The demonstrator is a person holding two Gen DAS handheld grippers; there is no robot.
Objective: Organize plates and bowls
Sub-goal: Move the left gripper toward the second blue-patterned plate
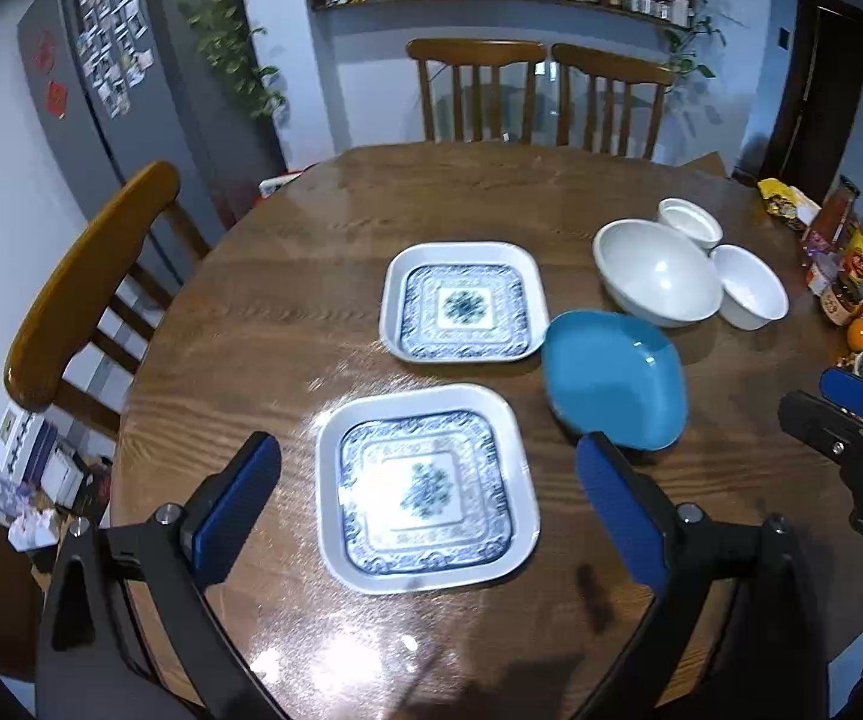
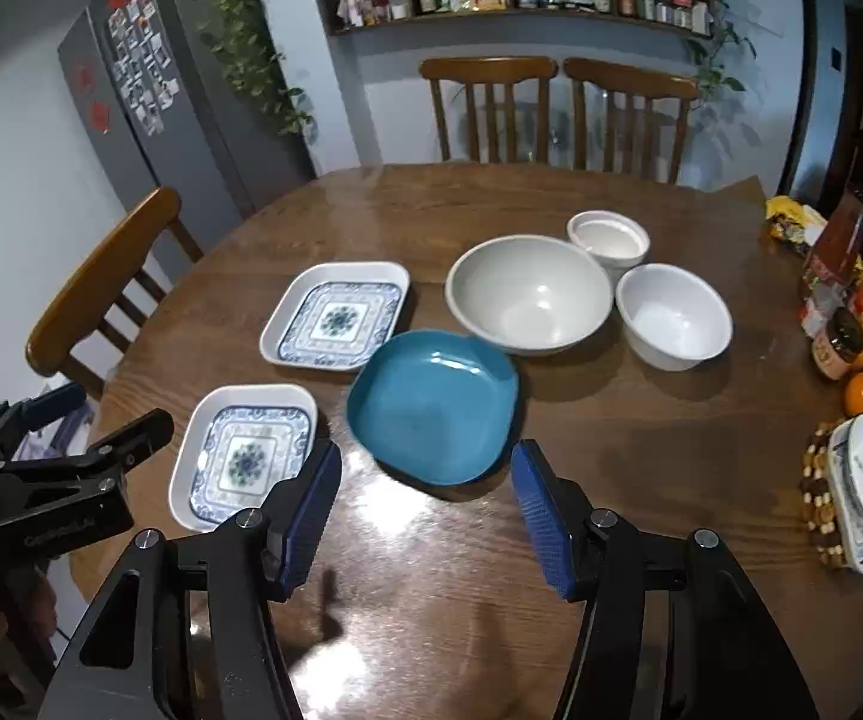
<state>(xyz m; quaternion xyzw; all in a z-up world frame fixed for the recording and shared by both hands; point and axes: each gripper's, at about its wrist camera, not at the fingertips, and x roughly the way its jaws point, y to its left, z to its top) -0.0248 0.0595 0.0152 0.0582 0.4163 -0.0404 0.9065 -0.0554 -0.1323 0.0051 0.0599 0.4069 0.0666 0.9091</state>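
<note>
Left gripper (image 1: 428, 480): held above the near edge of the table, pointing forward and down. Its blue pads are spread wide and hold nothing. In its own view the nearer patterned plate sits between them, lower down on the table.
Right gripper (image 2: 425, 480): also above the near table edge, to the right of the left one, tilted down. Its claw is wide apart and empty, and the blue dish lies just ahead of the fingertips.
Table (image 1: 311, 312): one round brown wooden top that carries all the crockery.
Chairs: three wooden ones, two at the far side and one at the left.
Large bowl (image 2: 530, 294): one, pale grey-white, upright, right of the far patterned plate and behind the blue dish.
Blue dish (image 2: 434, 405): one, teal, rounded-square, tilted; whether it rests against the large bowl I cannot tell.
Patterned plates: two, square, white-rimmed with blue ornament. The nearer patterned plate (image 1: 428, 486) and the farther patterned plate (image 1: 464, 303) lie flat, one behind the other, apart.
Small white bowls: two. The medium white bowl (image 2: 674, 315) stands just beside the large bowl on its right; the smallest white bowl (image 2: 608, 237) sits behind both.
Jars and packets (image 2: 851, 324): a cluster at the right table edge.
</note>
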